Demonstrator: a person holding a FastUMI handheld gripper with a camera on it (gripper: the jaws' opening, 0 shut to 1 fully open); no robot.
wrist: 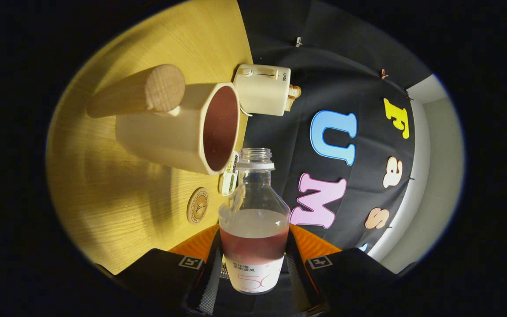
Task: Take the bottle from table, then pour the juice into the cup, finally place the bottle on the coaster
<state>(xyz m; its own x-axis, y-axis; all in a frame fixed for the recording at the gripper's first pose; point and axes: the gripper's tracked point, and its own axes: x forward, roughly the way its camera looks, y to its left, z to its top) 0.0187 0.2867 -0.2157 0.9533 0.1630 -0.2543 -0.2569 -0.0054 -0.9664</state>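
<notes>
Gripper (253, 264) closed on the bottle (254, 220), both fingers pressing its lower body from 9 and 3 o'clock, cap off, neck pointing to 12 o'clock

Whole rig rolled over, table (104, 198) running along the 9 o'clock side; red juice in the bottle's lower half, more red inside the cup (183, 127), so probably mid-pour or just finished

Cup at 11 o'clock beyond the bottle mouth, wooden handle (141, 92) jutting further out; cup rim close to the neck but apart from it

Next, by judgement: rolling back upright, then carrying the bottle to the round coaster (197, 205) at 10 o'clock, just beside the bottle's shoulder, and setting it down centred

Cream toaster (262, 89) at 12 o'clock, marked SUPOR; bottle label (253, 275) printed, too small to read; coaster emblem unreadable
</notes>
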